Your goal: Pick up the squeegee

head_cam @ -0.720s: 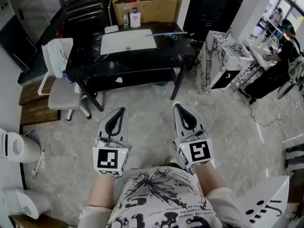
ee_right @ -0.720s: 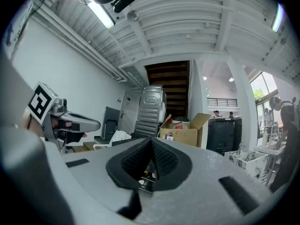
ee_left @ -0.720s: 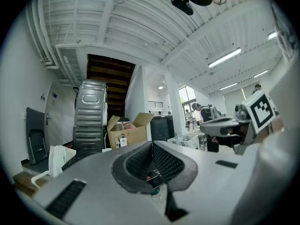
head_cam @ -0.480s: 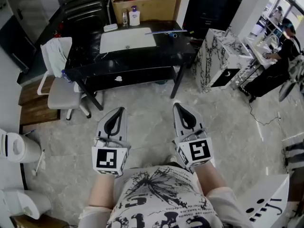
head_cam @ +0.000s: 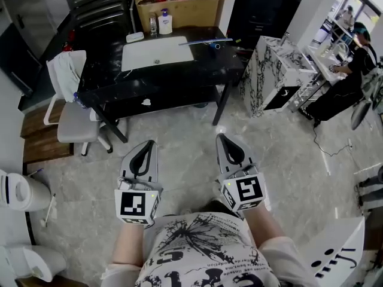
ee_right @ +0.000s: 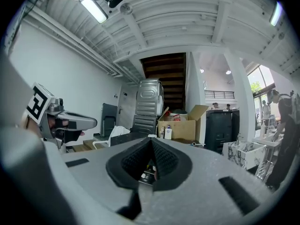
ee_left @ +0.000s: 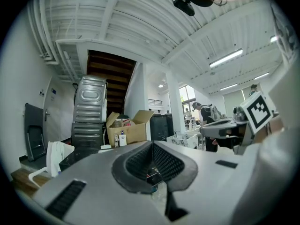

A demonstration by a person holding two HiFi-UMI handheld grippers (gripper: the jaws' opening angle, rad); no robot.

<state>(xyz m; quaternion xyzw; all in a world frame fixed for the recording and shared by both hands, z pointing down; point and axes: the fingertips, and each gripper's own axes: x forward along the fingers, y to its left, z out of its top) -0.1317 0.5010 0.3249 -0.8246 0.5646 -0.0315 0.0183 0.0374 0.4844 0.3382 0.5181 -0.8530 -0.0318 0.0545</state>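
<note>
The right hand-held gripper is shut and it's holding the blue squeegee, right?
Not quite. The right hand-held gripper is shut, but on nothing; the long thin blue squeegee lies away from it on the black table, as the head view shows.

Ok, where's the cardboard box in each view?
Head view: box at top centre, at the far edge of the table.
Left gripper view: box left of centre, mid-height.
Right gripper view: box right of centre, mid-height.
Shared landmark: the white bottle in front of the box.
</note>
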